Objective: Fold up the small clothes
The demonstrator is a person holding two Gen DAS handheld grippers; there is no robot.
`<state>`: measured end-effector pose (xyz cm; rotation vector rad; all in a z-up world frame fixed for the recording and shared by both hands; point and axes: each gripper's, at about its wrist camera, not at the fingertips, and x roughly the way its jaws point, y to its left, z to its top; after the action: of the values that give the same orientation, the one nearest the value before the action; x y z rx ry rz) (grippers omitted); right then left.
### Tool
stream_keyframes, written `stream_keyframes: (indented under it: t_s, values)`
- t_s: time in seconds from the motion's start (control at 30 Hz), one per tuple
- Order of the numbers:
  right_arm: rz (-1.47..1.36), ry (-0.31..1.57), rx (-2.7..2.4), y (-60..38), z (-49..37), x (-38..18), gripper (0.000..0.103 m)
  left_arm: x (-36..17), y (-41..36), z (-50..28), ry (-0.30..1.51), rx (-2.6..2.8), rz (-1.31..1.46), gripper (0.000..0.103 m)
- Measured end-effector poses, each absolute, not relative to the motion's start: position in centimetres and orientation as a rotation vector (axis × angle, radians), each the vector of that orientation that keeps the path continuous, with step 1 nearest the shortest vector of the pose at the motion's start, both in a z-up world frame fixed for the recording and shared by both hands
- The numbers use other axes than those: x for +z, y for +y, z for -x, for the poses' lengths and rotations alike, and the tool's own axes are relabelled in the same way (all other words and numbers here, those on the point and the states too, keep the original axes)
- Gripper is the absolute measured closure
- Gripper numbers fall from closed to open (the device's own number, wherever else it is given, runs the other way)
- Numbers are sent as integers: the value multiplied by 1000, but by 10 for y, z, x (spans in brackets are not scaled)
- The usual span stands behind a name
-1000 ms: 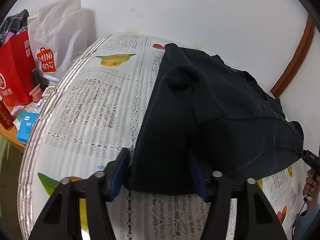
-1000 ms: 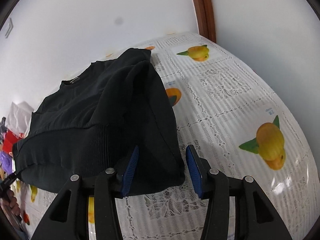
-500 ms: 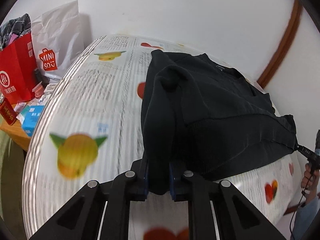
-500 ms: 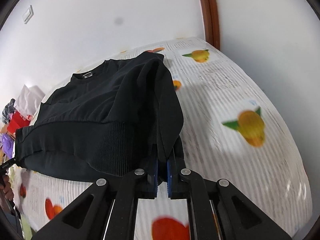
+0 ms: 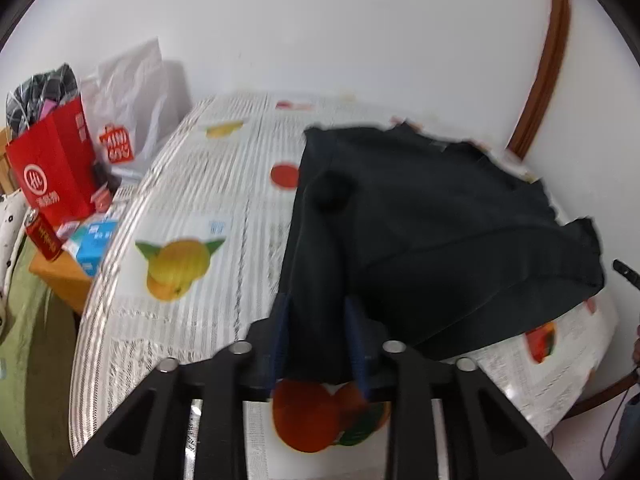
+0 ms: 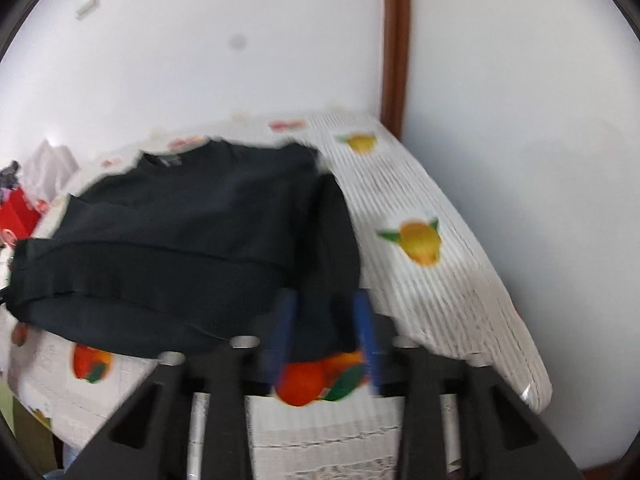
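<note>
Starting at the far left of the left wrist view, a red paper bag [image 5: 54, 168] and a white shopping bag [image 5: 132, 108] are standing beside the table [image 5: 188, 184], which is wearing a white lace cloth printed with fruit. Right of them, a black top [image 5: 432, 236] is lying spread across the middle and right of the table, its neckline toward the far wall.

At the near edge, the left gripper [image 5: 318, 338] is pointing down at the top's left corner. Its jaws are opening, blue pads standing part-way apart with dark fabric sitting loosely between them rather than pinched.

Moving right, in the right wrist view, the right gripper [image 6: 324, 336] is doing the same at the top's [image 6: 192, 240] right corner: jaws opening, cloth lying between the pads but not pressed.

This seems to be the release after pulling the garment toward the near edge and straightening it. The next move probably calls for both grippers backing clear, then taking fresh holds to fold a side inward.
</note>
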<state>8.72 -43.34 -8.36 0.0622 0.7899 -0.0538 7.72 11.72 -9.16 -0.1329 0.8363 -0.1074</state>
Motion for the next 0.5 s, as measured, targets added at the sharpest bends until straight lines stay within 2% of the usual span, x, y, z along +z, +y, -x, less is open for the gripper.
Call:
stream_keyframes:
  t_s: [0.03,0.07,0.23,0.47,0.5]
  values:
    - [-67,775,-32,-429,-86,-80,55,-87,117,-74,817,-127,143,58]
    - [-71,770,-9,-424,-86,-79,55,-82,114,-72,797,-152,154,57]
    - [-93,811,12,-410,-108,-100,56,-82,96,-79,800,-242,177,57]
    - [-240,862,18,-422,-137,-135,56,-118,86,-110,932,-248,251,57]
    - [-248,850,16,-422,-137,-135,64,-119,87,-111,935,-255,276,58]
